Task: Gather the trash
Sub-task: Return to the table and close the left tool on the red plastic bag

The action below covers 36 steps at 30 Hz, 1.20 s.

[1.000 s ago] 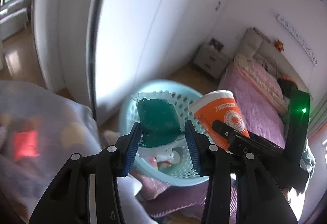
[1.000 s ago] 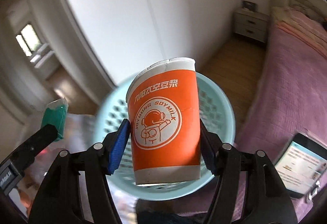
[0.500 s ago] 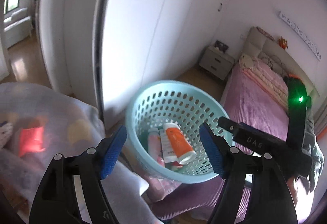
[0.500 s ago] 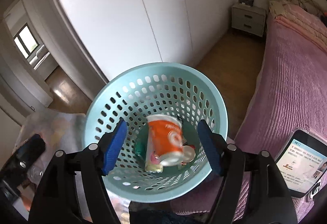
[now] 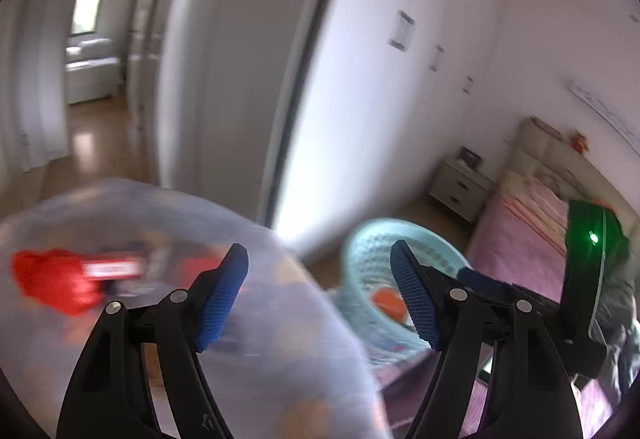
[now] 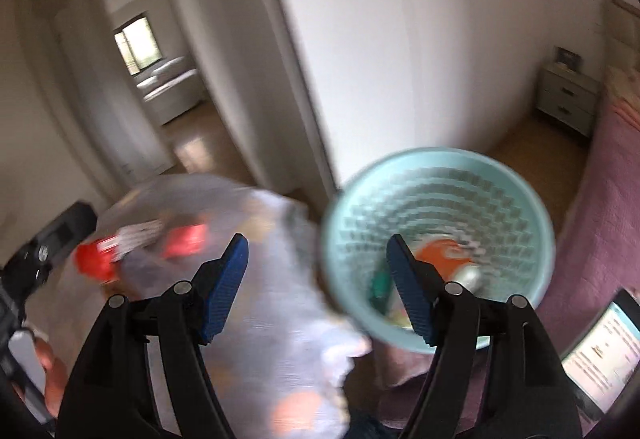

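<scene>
While both views blur, the left tool [image 5: 318, 291] and right tool [image 6: 316, 287] gape wide, gripping nothing. The orange cup [image 6: 444, 253] lies in the teal basket [image 6: 532, 215]. Red wrappers [image 6: 98, 257] on the blanket [image 6: 276, 319] look light, crinkly; pinch an edge.

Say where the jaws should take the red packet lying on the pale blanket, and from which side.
The red packet looks flat and crumpled on the soft blanket, so come from above and pinch its raised, bunched red end rather than the flat white-labelled part. Motion blur hides its edges, so this is tentative. The left gripper is open, empty and closer to it.
</scene>
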Available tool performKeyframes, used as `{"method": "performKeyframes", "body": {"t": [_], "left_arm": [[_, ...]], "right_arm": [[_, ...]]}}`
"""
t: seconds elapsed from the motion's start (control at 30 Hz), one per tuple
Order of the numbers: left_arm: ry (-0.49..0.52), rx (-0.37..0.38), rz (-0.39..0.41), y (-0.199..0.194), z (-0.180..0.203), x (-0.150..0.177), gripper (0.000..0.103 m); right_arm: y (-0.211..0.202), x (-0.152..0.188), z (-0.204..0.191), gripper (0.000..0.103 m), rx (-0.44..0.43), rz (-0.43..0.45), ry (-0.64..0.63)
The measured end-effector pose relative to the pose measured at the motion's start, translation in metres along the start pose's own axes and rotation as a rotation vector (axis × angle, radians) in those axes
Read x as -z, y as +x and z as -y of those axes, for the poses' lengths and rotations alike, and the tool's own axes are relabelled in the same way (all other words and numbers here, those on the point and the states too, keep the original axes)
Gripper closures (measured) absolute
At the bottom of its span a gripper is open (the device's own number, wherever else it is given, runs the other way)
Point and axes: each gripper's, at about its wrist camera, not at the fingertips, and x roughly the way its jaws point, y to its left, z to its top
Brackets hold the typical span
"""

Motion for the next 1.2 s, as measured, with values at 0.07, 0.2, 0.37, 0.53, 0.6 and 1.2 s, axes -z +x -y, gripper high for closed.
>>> {"method": "performKeyframes", "body": {"t": [0.07, 0.2, 0.37, 0.53, 0.6, 1.2], "left_arm": [[-0.022, -0.041, 0.015, -0.011, -0.020, -0.002, 0.031], [-0.081, -0.141, 0.021, -0.032, -0.075, -0.006, 0.030], [-0.200, -0.247, -0.021, -0.041, -0.158, -0.001, 0.021], [-0.336, -0.273, -0.063, -0.033, -0.223, 0.008, 0.020], [-0.394, -0.253, -0.073, -0.026, -0.242, 0.011, 0.020], [-0.451, -0.120, -0.145, 0.014, -0.248, 0.036, 0.040]], "right_arm": [[0.005, 0.004, -0.027, 0.036, -0.066, -0.011, -0.042], [0.018, 0.012, -0.069, 0.044, -0.146, -0.031, -0.130], [0.044, 0.024, -0.102, 0.044, -0.201, -0.071, -0.199], [0.067, 0.029, -0.120, 0.043, -0.210, -0.106, -0.226], [0.075, 0.028, -0.124, 0.043, -0.213, -0.116, -0.229], [0.094, 0.057, -0.163, 0.038, -0.343, -0.273, -0.410]]}}
